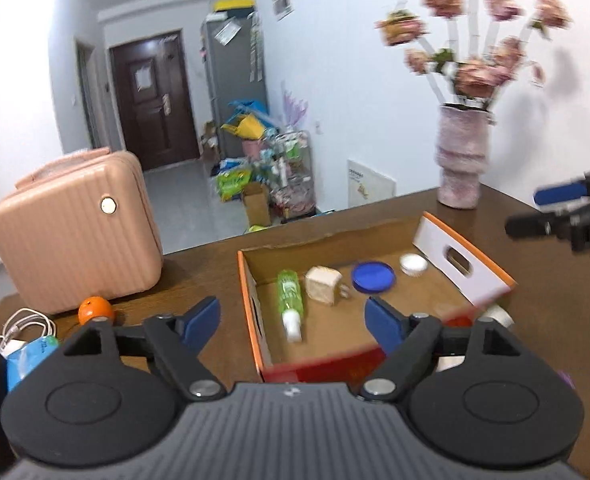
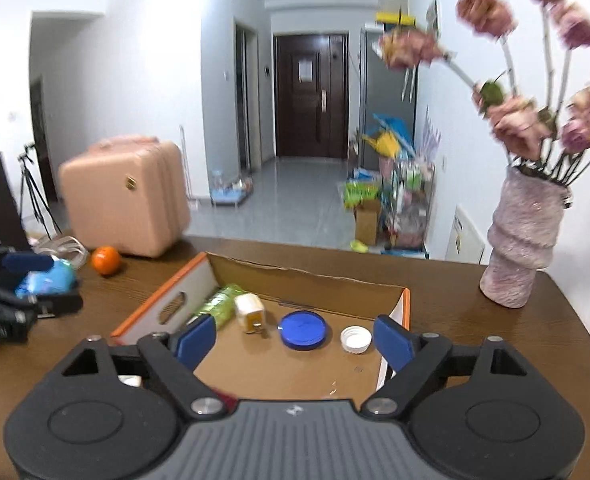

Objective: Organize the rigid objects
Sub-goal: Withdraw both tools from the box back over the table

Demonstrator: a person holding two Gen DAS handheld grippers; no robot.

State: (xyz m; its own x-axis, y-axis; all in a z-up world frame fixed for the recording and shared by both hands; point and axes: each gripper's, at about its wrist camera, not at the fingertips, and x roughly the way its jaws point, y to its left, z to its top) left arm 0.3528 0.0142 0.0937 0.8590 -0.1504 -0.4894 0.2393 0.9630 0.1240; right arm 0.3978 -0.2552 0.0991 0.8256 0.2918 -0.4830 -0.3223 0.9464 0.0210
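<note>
An open cardboard box (image 1: 461,262) (image 2: 167,300) with orange edges lies on the brown table. Inside lie a green bottle (image 1: 290,298) (image 2: 219,306), a white charger plug (image 1: 323,285) (image 2: 250,312), a blue round lid (image 1: 373,276) (image 2: 303,329) and a white cap (image 1: 413,265) (image 2: 355,339). My left gripper (image 1: 293,320) is open and empty above the box's near left corner. My right gripper (image 2: 295,340) is open and empty above the box's near side. Each gripper also shows at the edge of the other's view: the right one (image 1: 555,210), the left one (image 2: 35,284).
A pink suitcase (image 1: 75,232) (image 2: 125,196) stands at the back left of the table. An orange (image 1: 95,310) (image 2: 105,260), a white cable (image 1: 25,326) and a blue packet (image 1: 31,354) (image 2: 49,278) lie to the left. A pink flower vase (image 1: 461,156) (image 2: 523,240) stands at the back right.
</note>
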